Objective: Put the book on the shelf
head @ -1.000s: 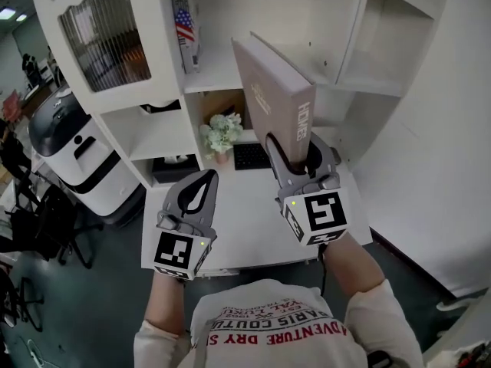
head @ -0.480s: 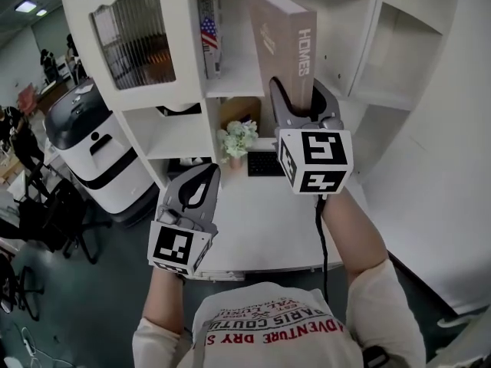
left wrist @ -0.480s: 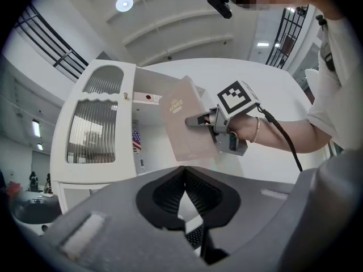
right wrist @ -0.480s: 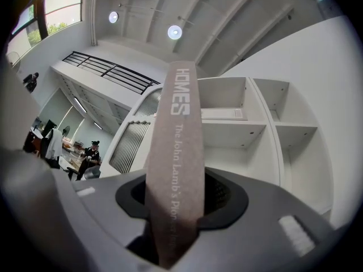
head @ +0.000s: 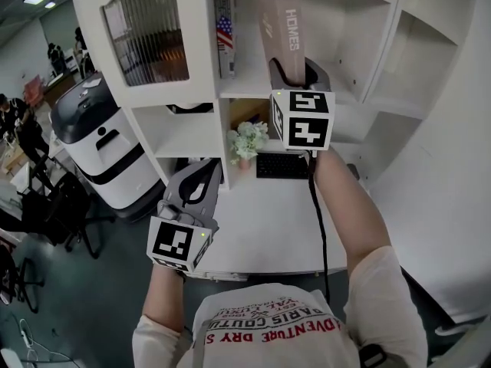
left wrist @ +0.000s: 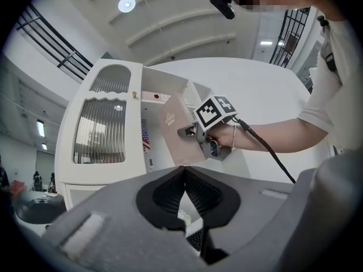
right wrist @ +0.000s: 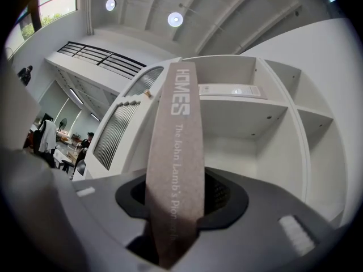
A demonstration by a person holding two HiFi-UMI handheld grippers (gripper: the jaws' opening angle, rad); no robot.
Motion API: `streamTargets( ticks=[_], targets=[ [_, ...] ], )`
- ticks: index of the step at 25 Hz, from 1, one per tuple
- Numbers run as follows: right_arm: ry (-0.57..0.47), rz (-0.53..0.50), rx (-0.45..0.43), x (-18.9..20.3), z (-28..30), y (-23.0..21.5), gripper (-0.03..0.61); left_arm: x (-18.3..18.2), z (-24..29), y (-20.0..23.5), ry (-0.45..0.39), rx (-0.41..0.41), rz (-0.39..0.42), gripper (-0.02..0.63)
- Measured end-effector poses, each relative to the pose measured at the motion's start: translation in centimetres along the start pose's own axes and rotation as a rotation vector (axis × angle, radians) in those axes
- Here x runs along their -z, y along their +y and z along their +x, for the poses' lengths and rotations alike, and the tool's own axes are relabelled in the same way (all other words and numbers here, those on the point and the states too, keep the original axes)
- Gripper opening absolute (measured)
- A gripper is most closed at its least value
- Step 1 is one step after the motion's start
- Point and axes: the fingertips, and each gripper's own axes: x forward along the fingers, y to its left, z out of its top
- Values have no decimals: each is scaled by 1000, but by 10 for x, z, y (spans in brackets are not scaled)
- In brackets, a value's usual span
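Big change from a second ago: the book (head: 280, 29) was leaning over down at the level of the little plant (head: 247, 140), and now it's way higher and nearly upright, spine with "HOMES" facing back at the person. It's up at the mouth of the shelf's (head: 253, 89) upper compartment, just right of the flag-spined book (head: 225, 33) already standing there. I honestly can't tell if its bottom edge is touching the shelf board.

The right gripper (head: 298, 71) has climbed with it. Its jaws are partly spread and clamped on the lower end of the book, one pad on each cover, with the spine running straight up between them in the right gripper view. The right arm is stretched up and forward, forearm almost straight, with the marker cube facing the head camera.

The left gripper (head: 205, 176) has barely budged. It hangs low over the front left of the worktop (head: 253, 221), pointing up towards the shelf, jaws pressed together with nothing in them.
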Motion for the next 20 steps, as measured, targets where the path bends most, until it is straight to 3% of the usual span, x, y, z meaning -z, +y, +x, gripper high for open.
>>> streamTargets(
  ticks=[11,20],
  targets=[
    [73,-17,-17,7,74,15,175,13,19,17,7,-18,20,5],
    [109,-69,-53,20,118,25,175,24,32,35,1,-21,-18,5]
  ],
)
